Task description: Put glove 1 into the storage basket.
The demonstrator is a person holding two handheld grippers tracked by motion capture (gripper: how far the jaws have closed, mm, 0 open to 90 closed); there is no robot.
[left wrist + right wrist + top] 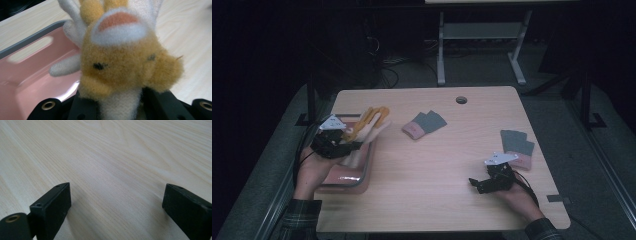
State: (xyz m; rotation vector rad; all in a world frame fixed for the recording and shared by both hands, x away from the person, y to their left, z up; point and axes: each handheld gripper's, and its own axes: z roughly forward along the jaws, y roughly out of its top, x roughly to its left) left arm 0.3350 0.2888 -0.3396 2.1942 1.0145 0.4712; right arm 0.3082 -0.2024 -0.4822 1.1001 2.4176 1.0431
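Observation:
A fuzzy orange and white plush toy (369,124) is held over the left part of the table, above a pink tray (343,184). My left gripper (352,146) is shut on the toy's white lower part. In the left gripper view the plush toy (120,62) sits close to the camera, the black jaws of the left gripper (120,106) press it from both sides, and the pink tray (27,80) lies behind it. Low over the bare wood at the right front, my right gripper (476,184) points left. In its own view the right gripper (116,203) is open with nothing between its jaws.
A folded grey and pink pair of socks (424,124) lies at the table's middle back. A second such pair (517,145) lies at the right, just behind the right hand. A round cable hole (461,99) is near the far edge. Another table's legs (441,50) stand beyond.

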